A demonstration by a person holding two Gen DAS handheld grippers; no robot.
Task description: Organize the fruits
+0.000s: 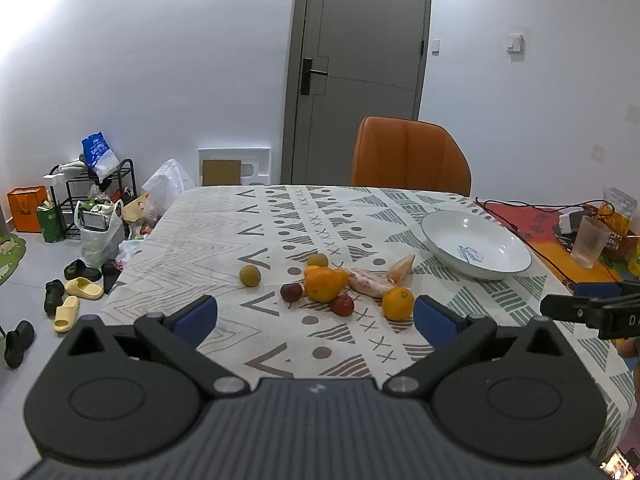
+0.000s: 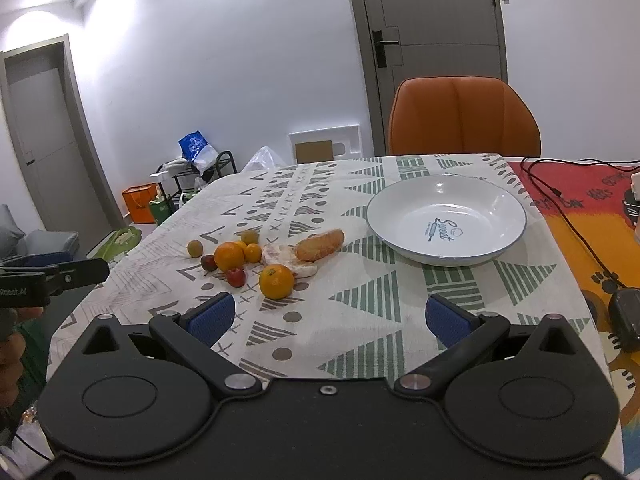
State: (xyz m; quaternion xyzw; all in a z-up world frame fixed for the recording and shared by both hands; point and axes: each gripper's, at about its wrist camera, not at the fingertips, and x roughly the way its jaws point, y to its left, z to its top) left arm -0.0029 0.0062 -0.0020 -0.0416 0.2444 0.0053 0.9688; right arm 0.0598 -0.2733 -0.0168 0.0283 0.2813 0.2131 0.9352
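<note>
1. Three round oranges, the nearest orange [image 2: 276,281] included, cluster mid-table [image 2: 360,320] with two dark red fruits [image 2: 236,277] and two olive-green ones [image 2: 195,248].
2. One empty white bowl [image 2: 400,236] sits well right.
3. Left gripper [image 1: 316,316] and right gripper [image 2: 330,318]: both wide open, empty.

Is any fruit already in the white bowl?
No, the white bowl holds nothing but its printed logo, and the fruits all lie on the tablecloth beside it.

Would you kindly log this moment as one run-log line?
left claw: open, empty | right claw: open, empty | fruits: clustered on tablecloth | bowl: empty
</note>
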